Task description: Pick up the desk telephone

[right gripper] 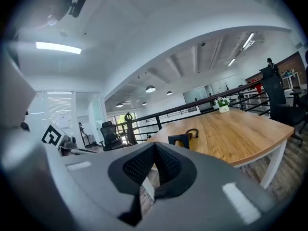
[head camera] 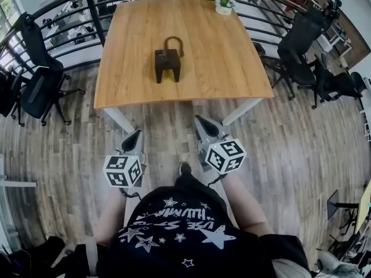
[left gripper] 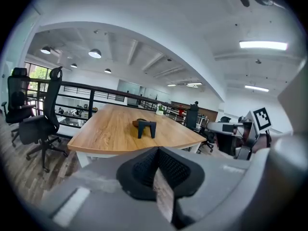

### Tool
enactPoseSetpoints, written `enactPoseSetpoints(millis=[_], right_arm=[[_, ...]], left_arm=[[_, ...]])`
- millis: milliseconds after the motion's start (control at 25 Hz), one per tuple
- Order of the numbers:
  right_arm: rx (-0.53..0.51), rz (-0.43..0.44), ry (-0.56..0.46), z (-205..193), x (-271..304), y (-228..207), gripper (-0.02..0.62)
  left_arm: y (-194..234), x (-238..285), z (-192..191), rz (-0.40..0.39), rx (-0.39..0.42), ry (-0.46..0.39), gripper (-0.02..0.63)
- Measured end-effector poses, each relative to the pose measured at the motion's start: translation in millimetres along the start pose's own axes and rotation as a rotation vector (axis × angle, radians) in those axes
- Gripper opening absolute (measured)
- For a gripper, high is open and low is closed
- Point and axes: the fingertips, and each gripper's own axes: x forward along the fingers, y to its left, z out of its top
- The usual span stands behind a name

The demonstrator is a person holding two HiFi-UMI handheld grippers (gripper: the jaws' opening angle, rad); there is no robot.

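right at the start here – nothing done on the pick-up yet. closest in, the left hand-held gripper (head camera: 138, 133) (left gripper: 157, 151) is closed all the way, pads pressed together, nothing between them. the right hand-held gripper (head camera: 200, 120) (right gripper: 154, 146) is the same, pinched shut and empty. both hang over the floor (head camera: 174, 126), short of the near edge of the surface (head camera: 232, 68) and well apart from anything on it.

moving out onto the surface – there's the desk telephone (head camera: 167, 63) (left gripper: 146, 127) (right gripper: 180, 139), standing untouched about halfway between the near and far edges, a little left of the surface's middle. its dark blocky body has two stubby legs facing the near edge, and the brown loop (head camera: 173, 37) trails off behind it toward the far edge. so its long axis looks to run near edge to far edge, angled slightly toward the surface's right side, with the dark end pointing back at the person.

what's left, by my read, is everything: close in on the surface, open a hand-held gripper, clamp onto the telephone, lift it clear.

further back, a small potted plant (head camera: 224, 4) sits at the far edge of the surface, and a dark railing (head camera: 87, 4) curves round beyond that edge.
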Motion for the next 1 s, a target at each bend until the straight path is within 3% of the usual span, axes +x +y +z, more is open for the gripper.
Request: enactPoseSetpoints(millis=[400,760,1000], right_arm=[[0.106,-0.042,-0.064,-3,-6,-3,-0.001],[0.085,-0.036,-0.035,-5,16,-17,0.000],[0.095,-0.002,-0.028,4,49,-55,0.000]], left_arm=[[8,-10,-5,-0.003,0.017,0.006,0.002],[24,5,-10,0.031,-0.031,0.020,0.002],[34,42,5,0.086,-0.033,0.021,0.002]])
